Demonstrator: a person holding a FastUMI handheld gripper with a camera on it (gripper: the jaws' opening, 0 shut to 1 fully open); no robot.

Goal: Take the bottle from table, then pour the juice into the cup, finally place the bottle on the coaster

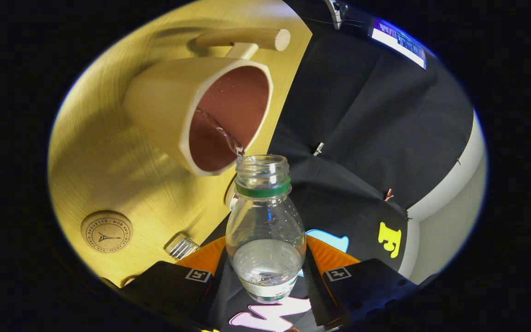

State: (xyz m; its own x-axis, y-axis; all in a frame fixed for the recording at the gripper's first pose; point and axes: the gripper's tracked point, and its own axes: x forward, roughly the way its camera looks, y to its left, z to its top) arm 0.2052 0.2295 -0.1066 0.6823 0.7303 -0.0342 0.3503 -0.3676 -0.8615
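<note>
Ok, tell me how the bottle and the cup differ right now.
The bottle is clear plastic with a green neck ring; the cup is solid beige with a reddish-brown inside. The bottle is gripped between the gripper fingers; the cup stands on the table. Liquid streams from the bottle into the cup. Both are open-topped.

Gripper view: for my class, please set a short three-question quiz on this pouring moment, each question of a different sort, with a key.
1. True or false: the bottle, held between the fingers of the gripper, has its cap on.
2. Multiple choice: the thin stream leaving the bottle's mouth runs into A) the round coaster B) the cup C) the table.
3. Short answer: what sticks out from the cup's far side?

Key
1. False: the mouth is open, with a green ring below it.
2. B: the stream runs over the cup's rim onto its reddish-brown inside.
3. A wooden peg handle.
</note>
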